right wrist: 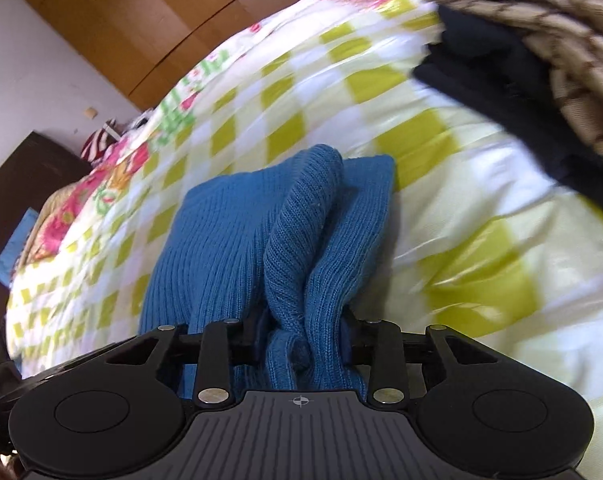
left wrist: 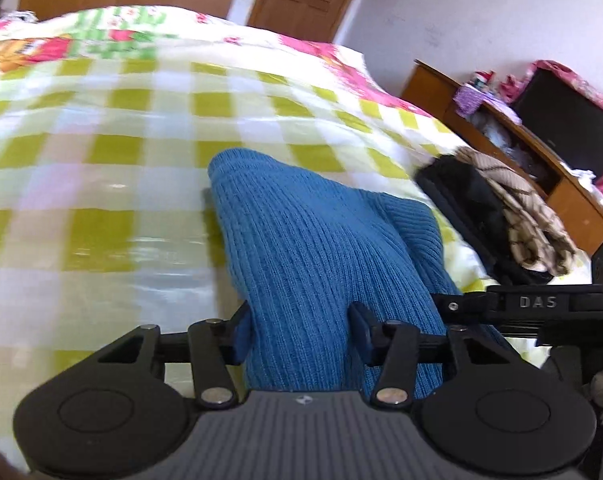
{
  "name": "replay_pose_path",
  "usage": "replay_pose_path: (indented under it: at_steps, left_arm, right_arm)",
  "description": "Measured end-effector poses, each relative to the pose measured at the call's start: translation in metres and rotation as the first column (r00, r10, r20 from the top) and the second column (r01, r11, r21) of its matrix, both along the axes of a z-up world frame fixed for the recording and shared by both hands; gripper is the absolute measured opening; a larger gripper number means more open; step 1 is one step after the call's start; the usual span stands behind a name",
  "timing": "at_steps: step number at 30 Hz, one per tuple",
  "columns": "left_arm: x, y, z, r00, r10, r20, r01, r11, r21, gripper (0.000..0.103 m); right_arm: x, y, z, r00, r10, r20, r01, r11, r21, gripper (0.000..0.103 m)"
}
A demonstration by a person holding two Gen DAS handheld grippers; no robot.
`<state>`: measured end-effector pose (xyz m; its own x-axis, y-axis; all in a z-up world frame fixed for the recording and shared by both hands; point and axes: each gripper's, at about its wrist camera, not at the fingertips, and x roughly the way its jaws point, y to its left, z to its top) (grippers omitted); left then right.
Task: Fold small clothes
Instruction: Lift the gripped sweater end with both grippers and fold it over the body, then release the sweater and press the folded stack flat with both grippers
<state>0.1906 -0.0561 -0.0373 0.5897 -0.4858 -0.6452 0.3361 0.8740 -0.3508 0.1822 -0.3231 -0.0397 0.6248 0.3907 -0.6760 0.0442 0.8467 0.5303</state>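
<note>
A blue knit [left wrist: 309, 240] is being held over the bed [left wrist: 101, 140] by both grippers, left [left wrist: 301, 332] and right [right wrist: 301, 340], fingers clamped on bunched edges so a fold can be laid; other clothes [left wrist: 513, 216] are lying nearby.

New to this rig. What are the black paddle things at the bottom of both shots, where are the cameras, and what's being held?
No robot here: a person carries a hand-held gripper in each hand, with a fisheye camera on each looking forward along its two fingers. The black parts at the bottom are the gripper bodies.

Left wrist view: the left hand-held gripper has a blue ribbed knit garment between its fingers. Right wrist view: the right hand-held gripper is closed on a bunched part of the same garment.

It lies on a bed with a green-checked quilt. Beside it is a pile of black clothing with a beige patterned knit on top.
</note>
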Motion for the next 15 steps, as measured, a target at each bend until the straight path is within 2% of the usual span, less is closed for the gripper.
replay_pose_path:
  at_steps: [4,8,12,15]
  left_arm:
    - [0.003,0.033,-0.001,0.997,0.072,0.026,-0.074,0.993,0.092,0.062]
    - [0.000,0.052,-0.003,0.995,0.085,0.047,-0.091,0.987,0.135,0.065]
    - [-0.011,0.059,0.011,0.991,0.094,0.091,-0.106,0.985,0.139,0.065]
    - [-0.015,0.059,0.030,0.981,0.102,0.165,-0.126,0.981,0.145,0.065]
  right_arm:
    - [0.015,0.040,-0.002,0.997,0.080,0.011,-0.080,0.997,0.008,0.033]
    - [0.022,0.065,-0.004,0.992,0.119,0.028,-0.117,0.991,-0.058,0.035]
    - [0.009,0.053,0.010,0.996,0.085,0.036,-0.082,0.994,-0.076,0.035]
    - [-0.009,0.049,0.037,0.989,0.047,0.137,-0.021,0.981,-0.191,0.035]
